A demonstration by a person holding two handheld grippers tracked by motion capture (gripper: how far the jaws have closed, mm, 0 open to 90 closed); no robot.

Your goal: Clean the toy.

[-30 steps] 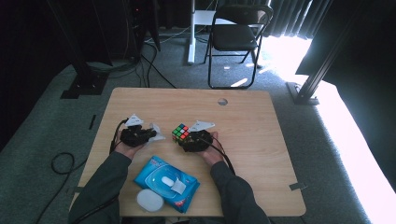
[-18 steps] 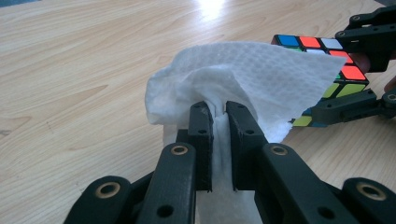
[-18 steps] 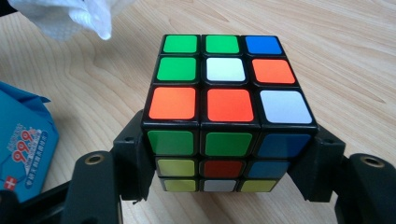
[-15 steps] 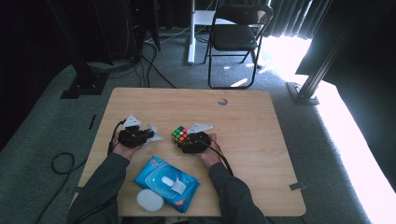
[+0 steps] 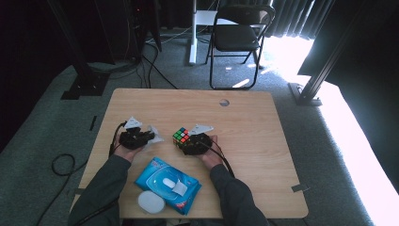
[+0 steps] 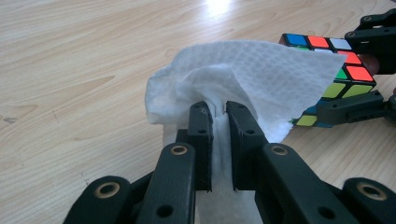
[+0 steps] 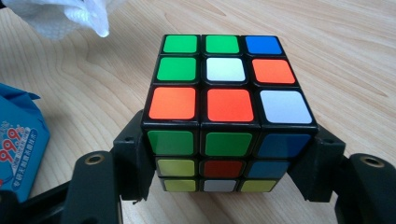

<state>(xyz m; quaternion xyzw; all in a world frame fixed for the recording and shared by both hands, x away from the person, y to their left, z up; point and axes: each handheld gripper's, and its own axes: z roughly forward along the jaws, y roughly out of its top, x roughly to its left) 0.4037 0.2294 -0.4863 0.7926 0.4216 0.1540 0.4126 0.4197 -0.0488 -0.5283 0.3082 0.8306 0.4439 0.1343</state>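
A scrambled puzzle cube [image 7: 228,112] with coloured stickers sits between the jaws of my right gripper [image 7: 229,158], which is shut on its two sides; in the high view the cube [image 5: 181,136] is near the table's middle, just left of that gripper [image 5: 188,141]. My left gripper [image 6: 219,116] is shut on a crumpled white wet wipe [image 6: 243,70], pinched between its black fingers. From above, the left gripper [image 5: 146,136] and its wipe [image 5: 155,136] lie a short way left of the cube [image 6: 341,70], apart from it.
A blue wet-wipe pack [image 5: 167,183] lies at the near edge of the wooden table [image 5: 263,141], with a white round lid [image 5: 150,203] beside it. A cable hole [image 5: 224,102] sits at the far side. A folding chair [image 5: 237,37] stands beyond the table.
The left gripper with the wipe has shifted slightly left and nearer. The right gripper and cube have barely moved.
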